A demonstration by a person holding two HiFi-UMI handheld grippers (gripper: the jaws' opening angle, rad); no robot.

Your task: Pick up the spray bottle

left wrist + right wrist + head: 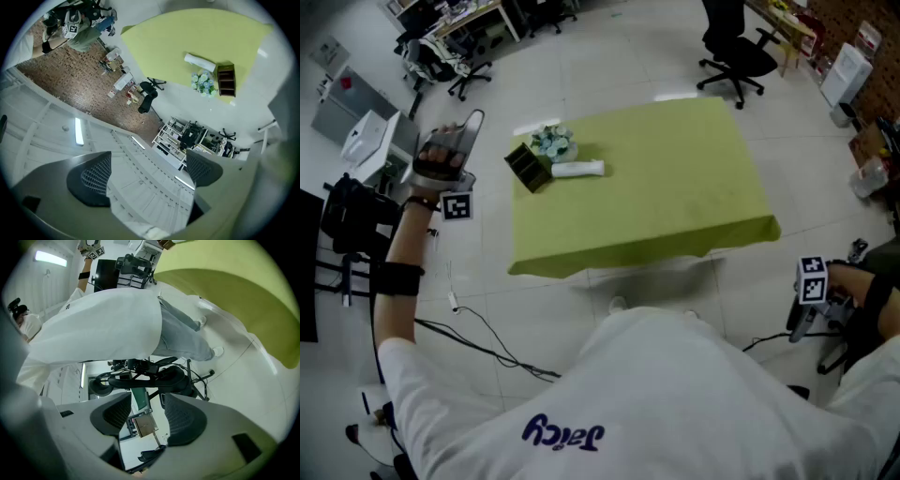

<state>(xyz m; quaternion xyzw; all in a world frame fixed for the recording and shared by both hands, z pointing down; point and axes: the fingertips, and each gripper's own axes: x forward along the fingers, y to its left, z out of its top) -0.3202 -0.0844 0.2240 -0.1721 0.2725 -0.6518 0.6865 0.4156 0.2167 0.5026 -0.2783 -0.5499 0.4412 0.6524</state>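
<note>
Tongs hovering off the table, the reach not yet begun.
We are holding the left tongs wide apart and the right tongs together, both empty. One spray bottle is lying on the table, touching one box and near one flower bunch. Next we are likely reaching in with open tongs.

Green-clothed table: dark box, pale flowers, white spray bottle lying flat, clustered together.

spray bottle details too small, chair cropped
</note>
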